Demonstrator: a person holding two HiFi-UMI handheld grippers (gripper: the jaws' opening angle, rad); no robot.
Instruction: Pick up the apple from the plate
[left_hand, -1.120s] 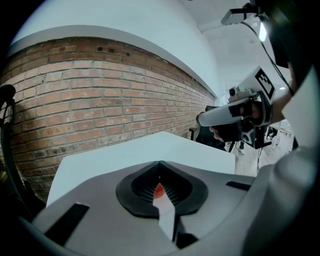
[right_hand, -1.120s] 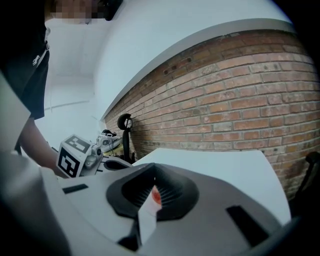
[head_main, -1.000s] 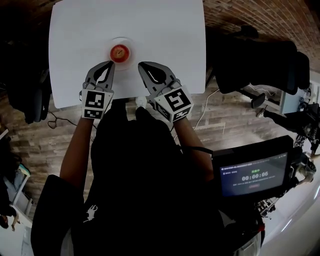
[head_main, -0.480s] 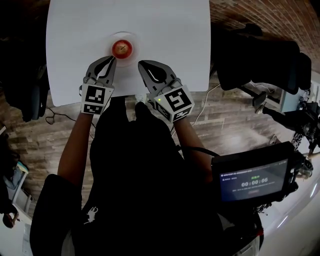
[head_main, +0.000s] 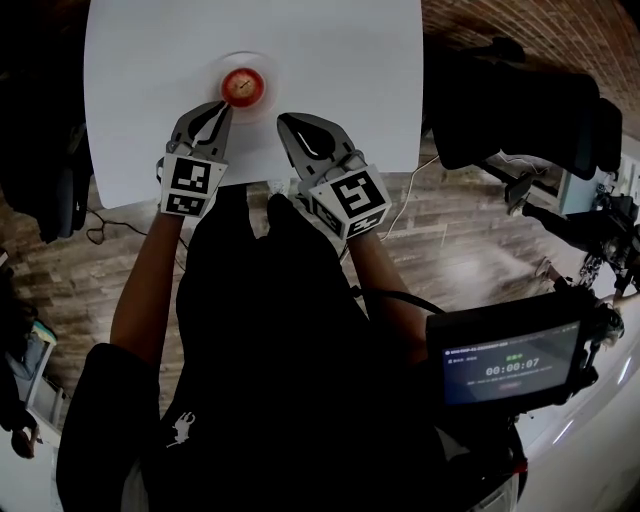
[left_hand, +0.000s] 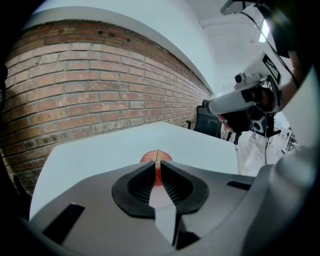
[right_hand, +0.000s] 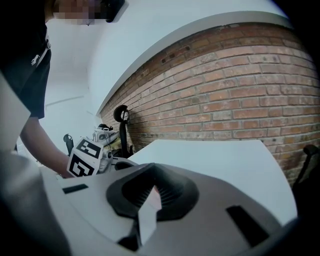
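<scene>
The apple (head_main: 243, 86) sits on a small plate (head_main: 268, 72) on the white surface (head_main: 340, 50), just ahead of the left tool (head_main: 223, 107), whose jaws are pressed together with nothing between them. The right tool (head_main: 284, 121) hangs a little to the side of the plate, its jaws likewise together and empty.

The main risk, as I judge it, is a closed tip nudging the fruit. It is round and would likely roll off the plate and across the smooth top. Opening late, this close, could strike it with a spreading jaw or shove the light plate along. A grip taken too high on the curve might squeeze it out.

The surface is plain white and smooth-looking. A brick wall (left_hand: 90, 85) stands behind it and a wood-plank floor (head_main: 450, 230) lies below. A dark office chair (head_main: 520, 100) is parked to the right, and a small screen (head_main: 510, 362) glows at the person's side.
</scene>
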